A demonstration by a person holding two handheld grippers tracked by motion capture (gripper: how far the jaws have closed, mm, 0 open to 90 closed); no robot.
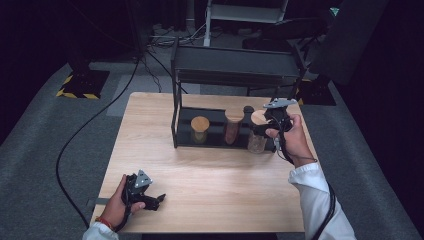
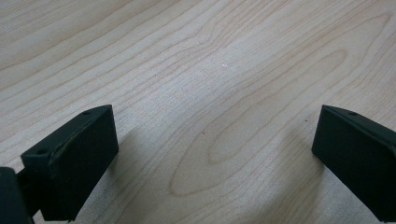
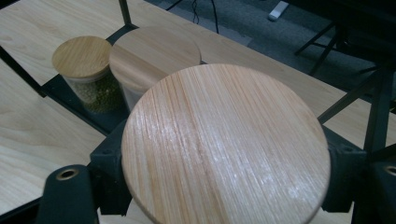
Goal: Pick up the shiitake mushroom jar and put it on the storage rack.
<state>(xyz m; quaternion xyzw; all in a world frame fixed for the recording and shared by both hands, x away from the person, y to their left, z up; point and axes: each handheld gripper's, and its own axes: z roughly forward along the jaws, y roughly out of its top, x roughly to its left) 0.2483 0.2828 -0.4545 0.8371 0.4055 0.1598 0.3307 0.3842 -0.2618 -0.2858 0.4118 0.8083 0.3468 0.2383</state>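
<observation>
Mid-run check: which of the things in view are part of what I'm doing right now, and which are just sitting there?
In the job:
- right gripper, shut on the jar with the wooden lid
- black rack, where that jar sits at the right end

Just there:
- green-filled jar
- middle jar
- left gripper, open over bare table
- floor cable
</observation>
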